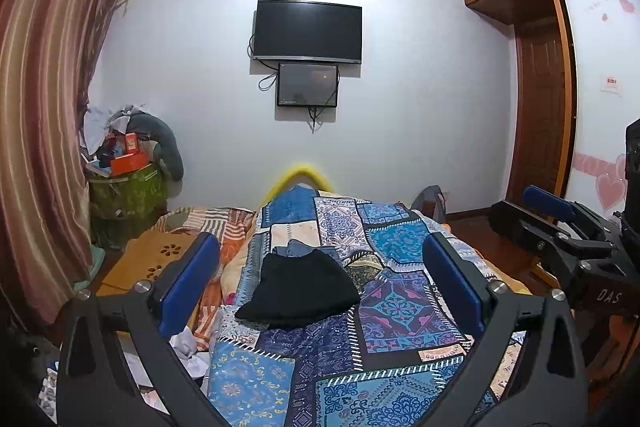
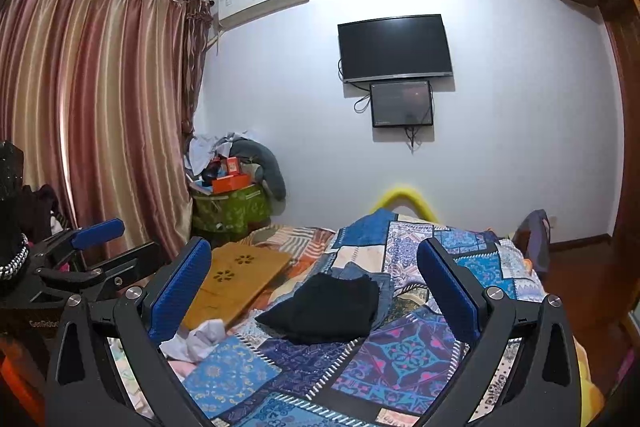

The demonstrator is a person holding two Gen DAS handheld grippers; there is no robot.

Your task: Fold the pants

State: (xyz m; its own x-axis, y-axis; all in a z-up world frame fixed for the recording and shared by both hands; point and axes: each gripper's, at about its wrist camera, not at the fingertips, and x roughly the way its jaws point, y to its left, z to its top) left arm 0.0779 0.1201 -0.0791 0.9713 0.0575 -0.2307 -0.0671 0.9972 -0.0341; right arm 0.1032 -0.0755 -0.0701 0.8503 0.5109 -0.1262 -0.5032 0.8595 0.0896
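Two grippers, left gripper (image 1: 318,285) and right gripper (image 2: 314,285), held spread wide, nothing pinched. Folded black fabric pants (image 1: 298,289) seen at frame centre, laid on blue patchwork-quilted bed (image 1: 400,307), over folded denim garment (image 2: 360,273).

Both tongs are hanging in the air above the bed with the blue patchwork quilt (image 1: 400,303), jaws wide apart, with nothing between them. The left tongs (image 1: 320,283) and right tongs (image 2: 316,287) are sitting near each other, side by side. The folded black pants (image 1: 298,287) are lying in the middle of the quilt, on top of folded blue jeans (image 2: 372,277). Open quilt is lying all around them. The flat tan wooden board with flower holes (image 2: 236,279) is blocking the left side. A crumpled white cloth (image 2: 200,339) is lying just beside it, near the left edge.
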